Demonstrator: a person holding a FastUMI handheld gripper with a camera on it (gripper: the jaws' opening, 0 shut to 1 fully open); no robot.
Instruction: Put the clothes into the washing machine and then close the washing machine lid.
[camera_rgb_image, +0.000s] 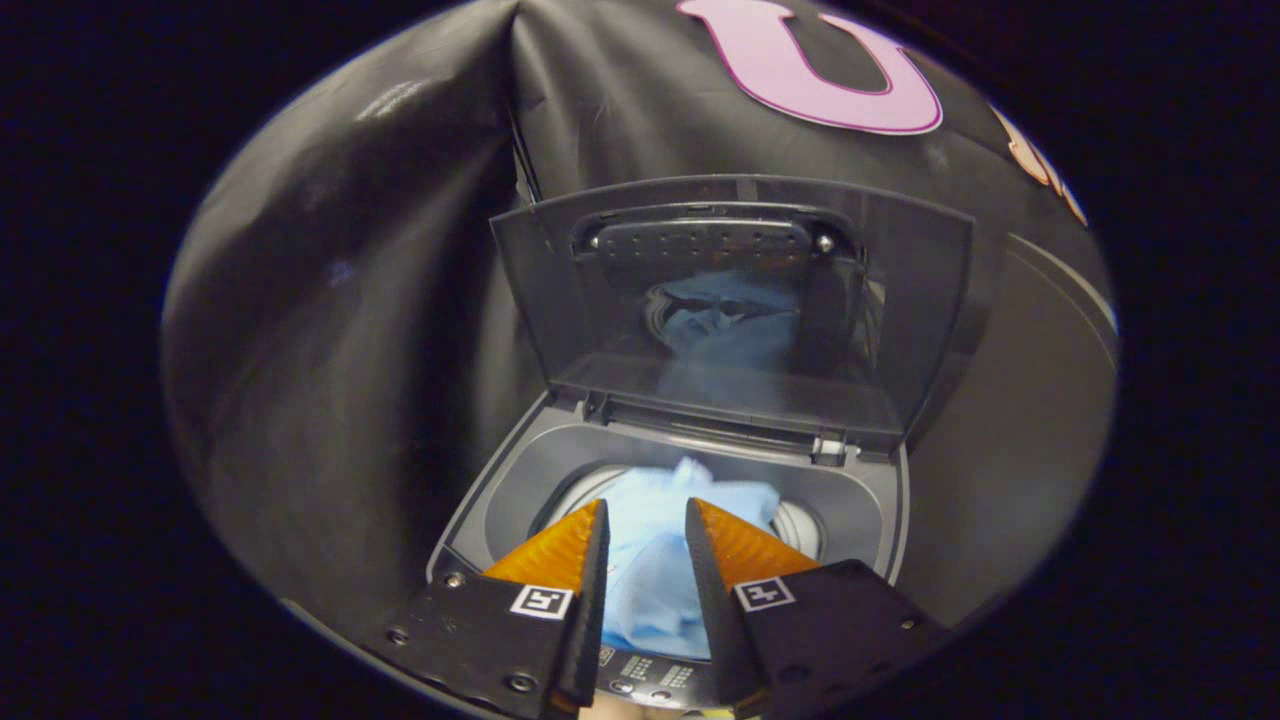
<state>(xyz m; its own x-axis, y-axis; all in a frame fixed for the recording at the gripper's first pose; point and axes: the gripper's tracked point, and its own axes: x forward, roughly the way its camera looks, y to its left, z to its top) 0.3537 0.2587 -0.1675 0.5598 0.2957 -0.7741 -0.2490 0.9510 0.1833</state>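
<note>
The washing machine (880, 500) is acting as the carrier here, sitting against the black cloth wall at the far side with its grey top frame facing up. Its lid (730, 310) is standing raised at the far edge, tilted upright on its hinges. The light blue clothes (660, 550) are lying bunched inside the round drum opening, their blue showing as a reflection in the lid. The tongs (646, 520) are hovering parted above the near rim, the cloth showing between their tips; contact cannot be judged.
</note>
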